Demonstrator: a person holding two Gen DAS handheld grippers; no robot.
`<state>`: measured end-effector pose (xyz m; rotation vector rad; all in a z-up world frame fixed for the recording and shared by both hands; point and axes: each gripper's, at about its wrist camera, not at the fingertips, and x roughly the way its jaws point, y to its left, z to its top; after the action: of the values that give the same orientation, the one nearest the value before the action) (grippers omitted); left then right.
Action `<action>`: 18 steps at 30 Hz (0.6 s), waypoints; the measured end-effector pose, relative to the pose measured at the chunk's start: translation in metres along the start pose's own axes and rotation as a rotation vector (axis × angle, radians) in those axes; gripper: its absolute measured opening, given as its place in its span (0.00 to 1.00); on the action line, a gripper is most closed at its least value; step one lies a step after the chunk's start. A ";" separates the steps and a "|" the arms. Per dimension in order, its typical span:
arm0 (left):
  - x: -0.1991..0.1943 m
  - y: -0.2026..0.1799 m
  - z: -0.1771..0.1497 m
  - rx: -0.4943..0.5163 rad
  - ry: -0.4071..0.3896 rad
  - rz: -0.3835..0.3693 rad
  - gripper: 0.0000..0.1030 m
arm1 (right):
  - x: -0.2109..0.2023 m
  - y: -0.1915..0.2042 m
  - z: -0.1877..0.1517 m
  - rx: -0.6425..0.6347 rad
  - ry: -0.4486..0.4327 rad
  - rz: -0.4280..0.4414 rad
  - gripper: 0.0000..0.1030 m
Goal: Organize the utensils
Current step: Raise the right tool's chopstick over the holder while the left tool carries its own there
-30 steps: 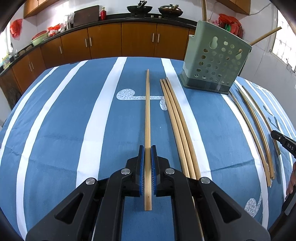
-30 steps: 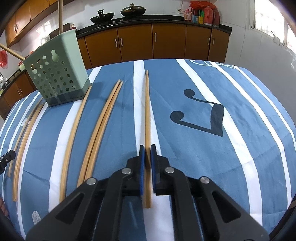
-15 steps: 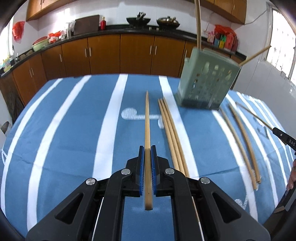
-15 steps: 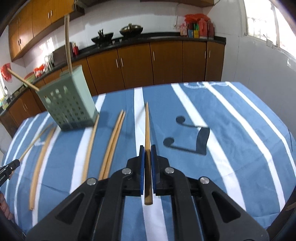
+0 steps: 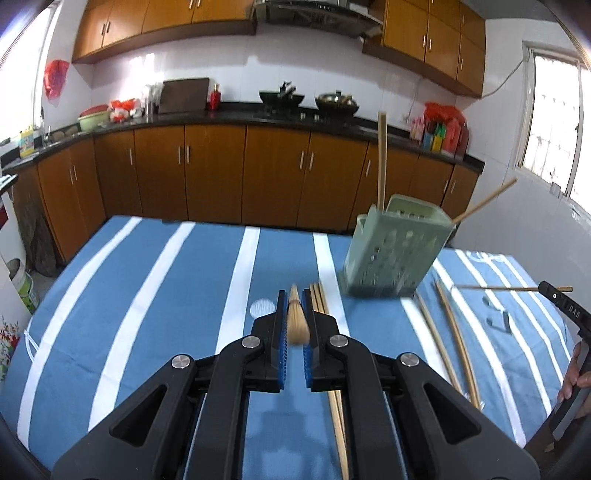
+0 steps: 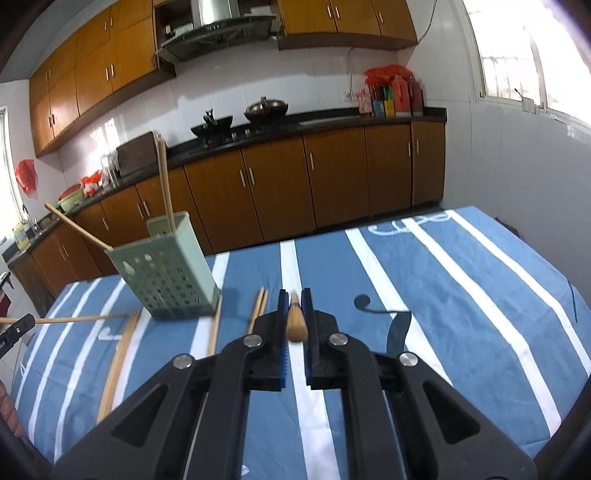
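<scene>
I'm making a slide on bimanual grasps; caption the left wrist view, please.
Left claw shut on a chopstick, lifted above the striped tablecloth near the green holder.

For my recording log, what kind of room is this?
Most likely a home kitchen: wooden cabinets under a dark counter, woks on a stove beneath a range hood.

A blue-and-white striped table carries a green holder and loose chopsticks.
</scene>
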<state>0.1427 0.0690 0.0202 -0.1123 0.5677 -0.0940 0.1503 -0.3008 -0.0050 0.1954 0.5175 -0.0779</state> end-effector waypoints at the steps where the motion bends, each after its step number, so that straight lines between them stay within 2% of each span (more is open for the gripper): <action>1: -0.002 0.000 0.002 -0.002 -0.006 0.000 0.07 | -0.002 0.000 0.002 0.000 -0.007 0.002 0.07; 13: -0.004 -0.002 0.008 0.002 -0.021 -0.001 0.07 | -0.009 0.003 0.011 -0.001 -0.044 0.017 0.07; 18: -0.013 -0.004 0.020 0.018 -0.052 -0.015 0.07 | -0.025 0.010 0.027 -0.013 -0.095 0.054 0.07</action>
<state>0.1425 0.0685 0.0447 -0.1010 0.5145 -0.1103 0.1430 -0.2962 0.0314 0.1918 0.4180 -0.0314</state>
